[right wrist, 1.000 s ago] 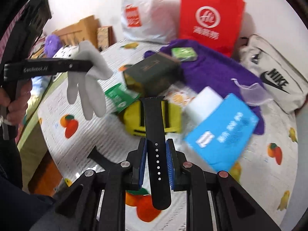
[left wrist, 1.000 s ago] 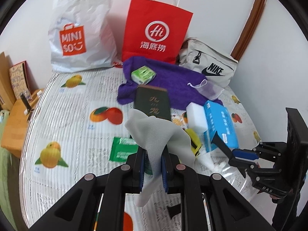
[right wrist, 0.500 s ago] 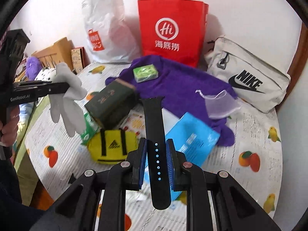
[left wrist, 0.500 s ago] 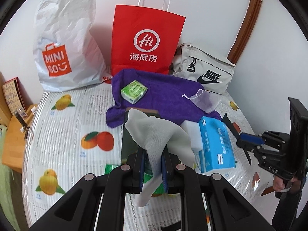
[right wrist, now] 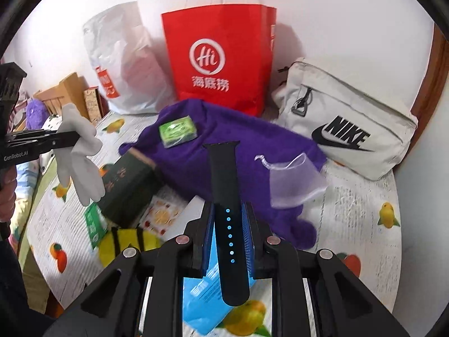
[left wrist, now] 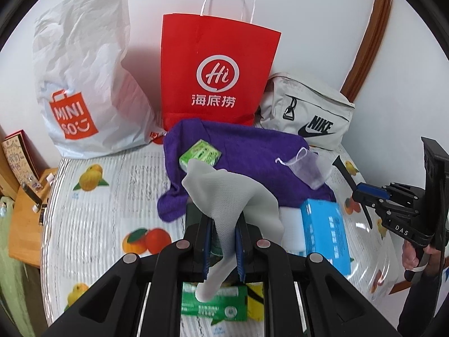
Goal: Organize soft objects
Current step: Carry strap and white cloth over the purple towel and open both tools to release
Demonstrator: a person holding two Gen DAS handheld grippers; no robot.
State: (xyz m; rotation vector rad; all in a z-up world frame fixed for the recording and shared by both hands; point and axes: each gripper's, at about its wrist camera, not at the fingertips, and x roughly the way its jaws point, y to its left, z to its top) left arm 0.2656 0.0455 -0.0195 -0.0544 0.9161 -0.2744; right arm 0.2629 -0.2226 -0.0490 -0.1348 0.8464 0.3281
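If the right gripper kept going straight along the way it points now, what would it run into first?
Most likely the purple cloth: the right gripper, shut on the black watch strap, aims at its middle. The sheer pouch lies just right of that line. Depth is hard to judge here.

A home bedroom: fruit-print tabletop (left wrist: 92,216) against a white wall, shopping bags (left wrist: 216,75), wooden headboard (right wrist: 60,92), plush toy (right wrist: 36,112).

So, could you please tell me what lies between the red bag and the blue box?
The purple cloth, with a green packet on it; the right wrist view shows it.
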